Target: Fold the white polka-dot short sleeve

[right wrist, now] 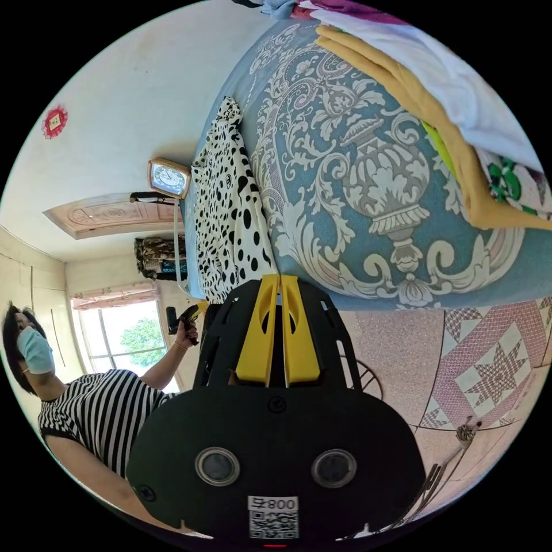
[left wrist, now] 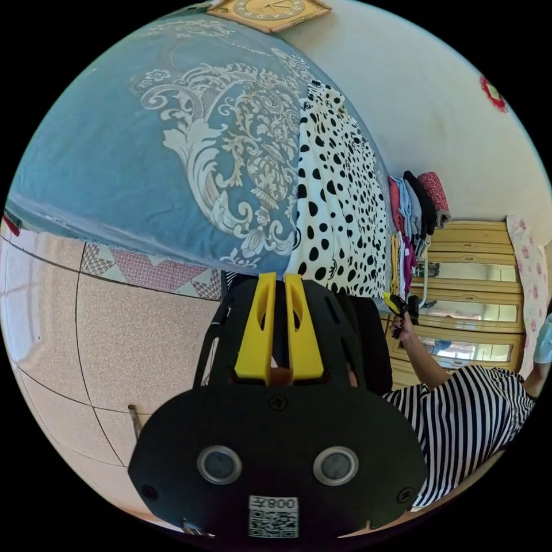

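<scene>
White polka-dot short sleeve [left wrist: 339, 195] lies along bed [left wrist: 144, 149] edge; left gripper [left wrist: 280, 282] and right gripper [right wrist: 280, 282] clenched, empty. Risk: shirt slides off.

Polka-dot short sleeve [left wrist: 339, 201]: thin soft cloth, matt, lightly creased, lying on bedspread. Bedspread [left wrist: 144, 155]: blue woven cloth, matt, pale ornament with faint sheen. Folded clothes [right wrist: 437, 98] on bedspread beside shirt: soft matt cloth. Left gripper [left wrist: 280, 279] and right gripper [right wrist: 280, 279]: yellow jaws smooth plastic, slight gloss; black body matt plastic. Floor [left wrist: 115, 345] below bedspread: speckled tile, smooth, glossy. Wardrobe [left wrist: 477, 287] beyond clothes: pale wood, lacquered sheen. Person's shirt [right wrist: 98, 414]: striped matt cloth.
</scene>
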